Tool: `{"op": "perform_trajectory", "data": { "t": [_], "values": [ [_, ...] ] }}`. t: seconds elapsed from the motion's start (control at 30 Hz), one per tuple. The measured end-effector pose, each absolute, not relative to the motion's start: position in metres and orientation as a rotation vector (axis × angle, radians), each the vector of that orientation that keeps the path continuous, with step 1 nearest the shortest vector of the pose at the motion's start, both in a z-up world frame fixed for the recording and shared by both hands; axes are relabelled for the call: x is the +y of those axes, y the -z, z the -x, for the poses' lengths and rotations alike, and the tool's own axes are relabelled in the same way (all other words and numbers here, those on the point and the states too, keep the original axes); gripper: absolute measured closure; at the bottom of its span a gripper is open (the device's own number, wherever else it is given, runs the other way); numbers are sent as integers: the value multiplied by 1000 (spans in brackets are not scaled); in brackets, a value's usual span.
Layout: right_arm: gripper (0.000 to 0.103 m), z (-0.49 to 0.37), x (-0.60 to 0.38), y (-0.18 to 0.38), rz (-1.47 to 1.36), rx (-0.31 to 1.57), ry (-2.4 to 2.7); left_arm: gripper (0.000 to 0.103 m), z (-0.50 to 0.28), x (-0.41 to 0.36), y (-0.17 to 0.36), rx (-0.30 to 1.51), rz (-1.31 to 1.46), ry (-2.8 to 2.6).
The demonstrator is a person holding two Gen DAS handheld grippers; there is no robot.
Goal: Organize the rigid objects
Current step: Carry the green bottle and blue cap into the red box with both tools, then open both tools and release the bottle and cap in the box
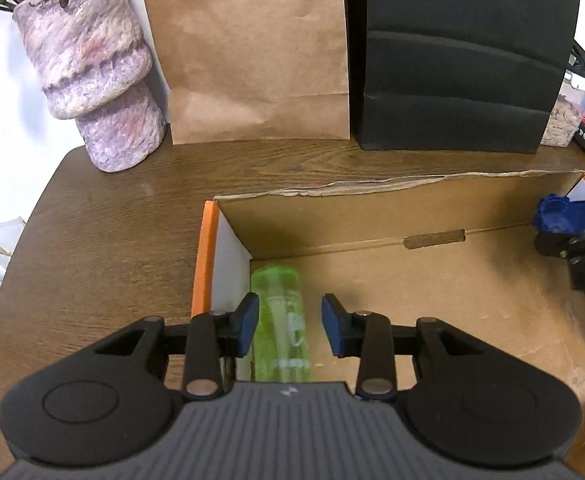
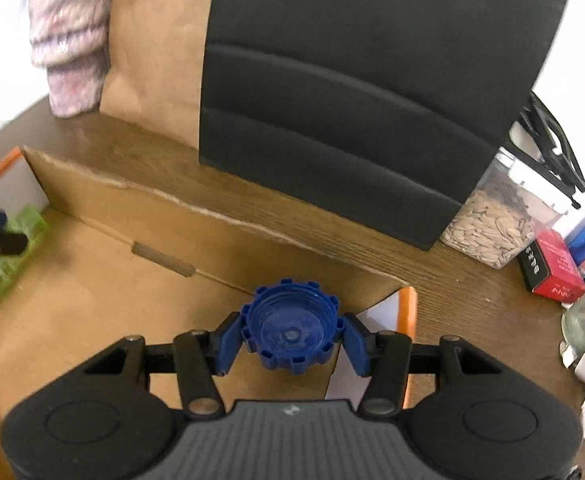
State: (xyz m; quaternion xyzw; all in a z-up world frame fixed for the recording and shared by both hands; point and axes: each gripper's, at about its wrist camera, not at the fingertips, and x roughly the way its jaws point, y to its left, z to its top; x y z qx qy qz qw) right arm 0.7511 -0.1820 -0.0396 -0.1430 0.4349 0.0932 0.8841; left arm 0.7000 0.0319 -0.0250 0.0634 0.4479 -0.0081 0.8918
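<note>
blue cap (image 2: 291,335) clamped in right gripper (image 2: 291,338); left gripper (image 1: 290,325) loose around green bottle (image 1: 281,322).

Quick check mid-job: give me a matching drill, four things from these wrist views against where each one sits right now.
Things:
1. translucent green plastic bottle
2. blue ridged plastic cap
3. black paper bag
4. clear container of pale seeds

Places:
A. on the wooden table, behind the cardboard box
B. between the right tool's pads
C. lying in the box's left corner, between the left tool's open fingers
D. on the table, right of the black bag

Pairs: 1-C, 2-B, 3-A, 4-D
</note>
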Motion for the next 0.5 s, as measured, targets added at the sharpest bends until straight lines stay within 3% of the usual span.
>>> {"op": "perform_trajectory", "data": {
  "t": [0.17,0.5],
  "values": [
    [36,-747,-183,32,284,888,-195,59,-696,31,20,922,-123,14],
    [32,-684,-200,-44,254,788,-192,43,-640,30,-44,831,-109,16]
  ]
}}
